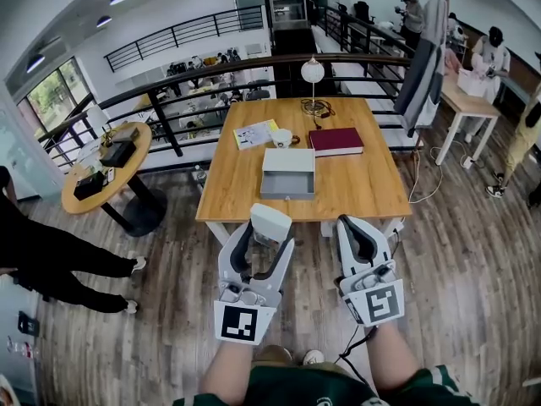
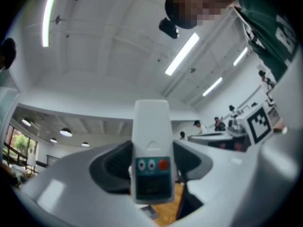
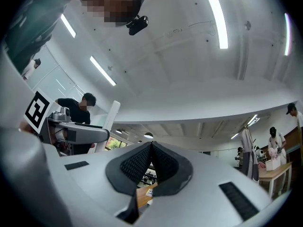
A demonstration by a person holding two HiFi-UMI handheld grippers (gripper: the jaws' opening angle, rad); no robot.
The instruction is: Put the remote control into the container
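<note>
1. The left gripper [image 1: 269,238] holds a white remote [image 2: 151,150] between its jaws, up in the air by the table's [image 1: 363,184] near edge.
2. The remote has a teal panel with two white buttons and one red. Any writing is too blurry to read.
3. The right gripper [image 1: 357,229] is closed tight, with nothing in it.
4. The grey container [image 1: 287,187] sits open mid-table, apart from the remote.

Left gripper [image 2: 151,162] fingers [image 2: 112,167] clamp white remote control [image 2: 151,131], buttons facing camera.

left gripper [image 1: 269,242] — clamped on remote control [image 1: 270,220] | right gripper [image 1: 359,231] — jaws together, tilted up
</note>
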